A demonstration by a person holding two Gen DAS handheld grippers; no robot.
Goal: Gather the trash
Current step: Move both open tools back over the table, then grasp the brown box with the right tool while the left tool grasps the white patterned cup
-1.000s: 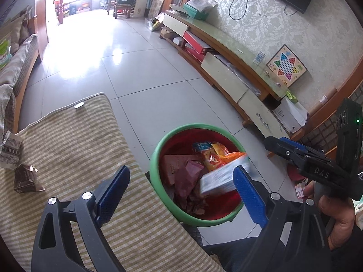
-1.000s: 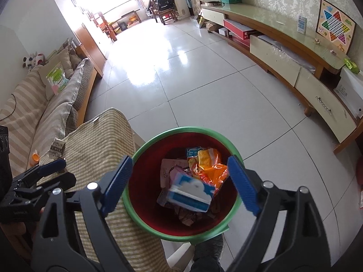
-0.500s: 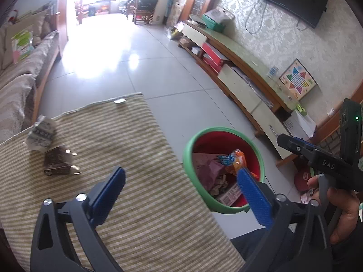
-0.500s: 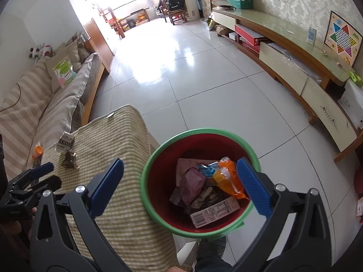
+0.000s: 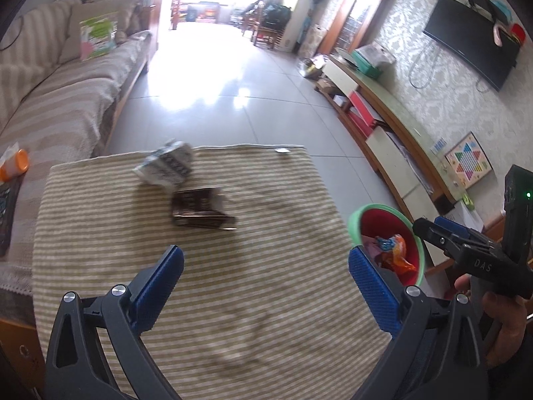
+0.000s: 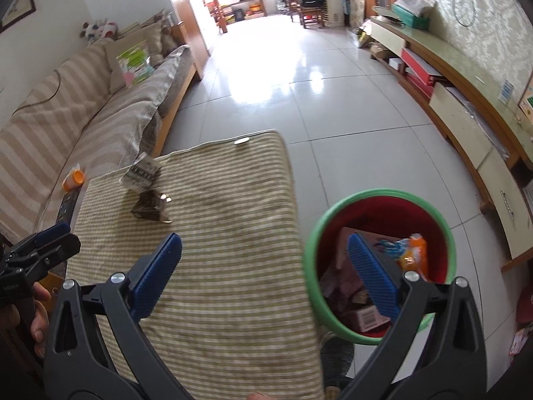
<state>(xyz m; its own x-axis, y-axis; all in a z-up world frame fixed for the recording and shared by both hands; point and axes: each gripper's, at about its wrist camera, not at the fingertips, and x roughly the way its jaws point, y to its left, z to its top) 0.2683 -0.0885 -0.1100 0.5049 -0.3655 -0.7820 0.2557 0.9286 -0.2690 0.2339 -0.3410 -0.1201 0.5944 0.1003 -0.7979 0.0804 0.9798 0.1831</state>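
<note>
1. Both claws are spread wide with nothing in them. Left gripper (image 5: 266, 268) hangs over the near part of the striped mat (image 5: 266, 300), blue pads (image 5: 156, 286) aimed toward the far end.
2. Right gripper (image 6: 265, 260) sits over the mat's right edge: its left finger is above the mat, its right finger above the bin (image 6: 379, 260).
3. That green-rimmed red bin stands on the floor just right of the mat, with an orange wrapper (image 6: 414, 253) and some cartons inside.
4. Trash not yet collected: a dark wrapper (image 5: 200, 208) near the mid-left of the mat, and a crumpled white wrapper (image 5: 165, 166) just beyond it, blurry.
5. Off the mat's far-left corner there's an orange-capped bottle (image 6: 74, 180) on the sofa (image 6: 83, 116).
6. Right hand (image 5: 509, 326) grips its tool's handle at the right of the left-wrist view.
</note>
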